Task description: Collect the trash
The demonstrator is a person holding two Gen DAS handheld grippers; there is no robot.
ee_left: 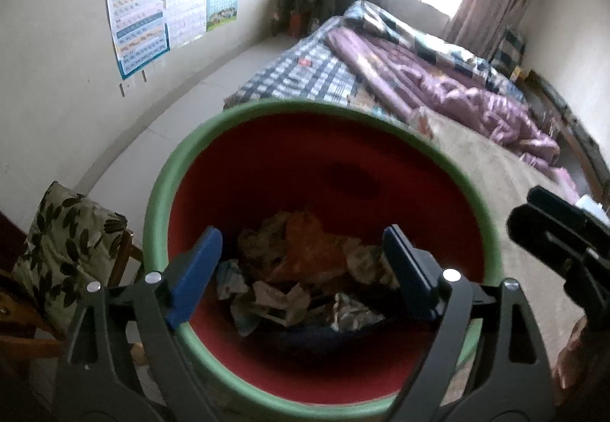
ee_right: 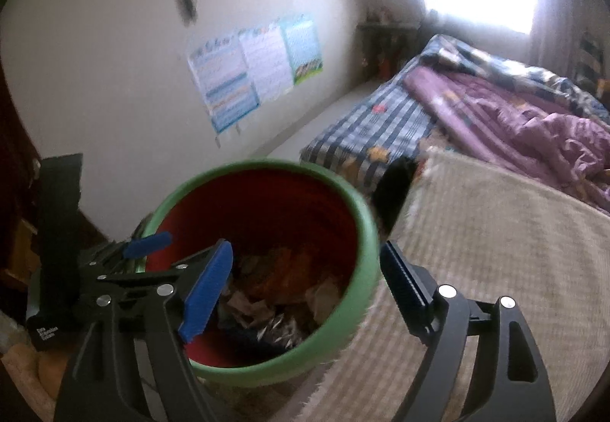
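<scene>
A round bin with a green rim (ee_left: 160, 193) and red inside fills the lower middle of the left wrist view; it also shows in the right wrist view (ee_right: 366, 231). Crumpled paper and wrapper trash (ee_left: 301, 269) lies at its bottom, also seen in the right wrist view (ee_right: 274, 292). My left gripper (ee_left: 301, 265) is open and empty right over the bin's mouth. My right gripper (ee_right: 305, 284) is open and empty, over the bin's near right rim. The left gripper (ee_right: 148, 244) shows at the bin's left, and the right gripper's body (ee_left: 556, 231) shows at the right edge.
A bed with a checked sheet (ee_left: 305, 75) and a purple quilt (ee_left: 457, 94) lies behind the bin. A beige rug (ee_right: 495, 250) lies to the right. A chair with a leaf-print cushion (ee_left: 65, 243) stands at the left. Posters (ee_left: 167, 10) hang on the wall.
</scene>
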